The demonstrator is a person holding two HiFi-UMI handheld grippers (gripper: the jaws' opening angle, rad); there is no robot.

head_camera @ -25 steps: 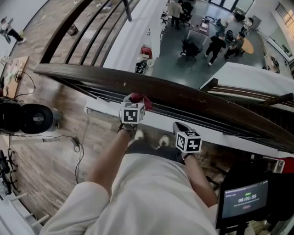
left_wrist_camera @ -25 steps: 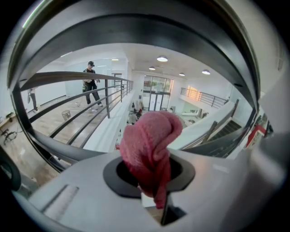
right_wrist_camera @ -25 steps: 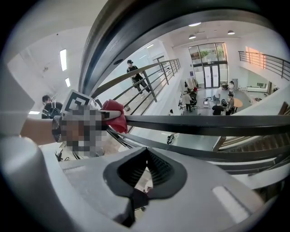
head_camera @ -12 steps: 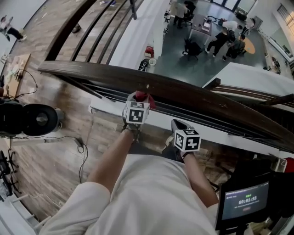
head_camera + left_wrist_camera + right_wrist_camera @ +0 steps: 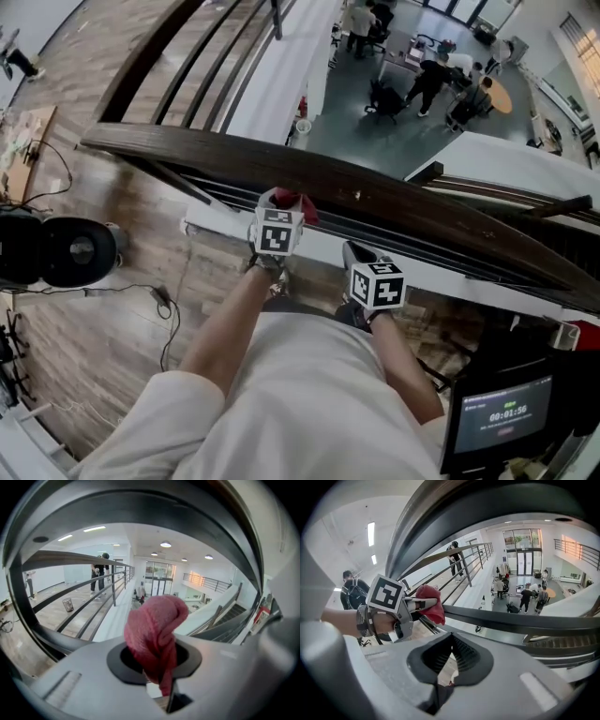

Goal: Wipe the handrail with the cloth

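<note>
**Left gripper.** The left gripper is clamping a red cloth. In the left gripper view the cloth is bunching up out of the closed jaws as a rounded wad and hiding most of what lies beyond. In the right gripper view the wad is pressing against the near upper edge of the rail, so contact is being made there.

**Right gripper.** The right gripper is hanging lower, on the person's side of the rail and clear of it. Its jaws are drawn together with nothing between them. It is taking no part in the wiping.

**Task object.** The dark wooden handrail is running as one long bar across the head view, from the upper left down to the lower right, above an open floor where people are standing. The cloth is sitting on it left of its middle.

**Governing relation.** The rail lies directly ahead of the left jaws, with its long axis crossing them from side to side. Only the left gripper is at the rail and carrying the cloth. In my judgement any stroke will have to slide sideways along that axis. The longer visible stretch extends toward the person's right, and a shorter stretch runs to the left.

**Risk.** The wad is held by its lower end only and may drag or fold under pressure.
</note>
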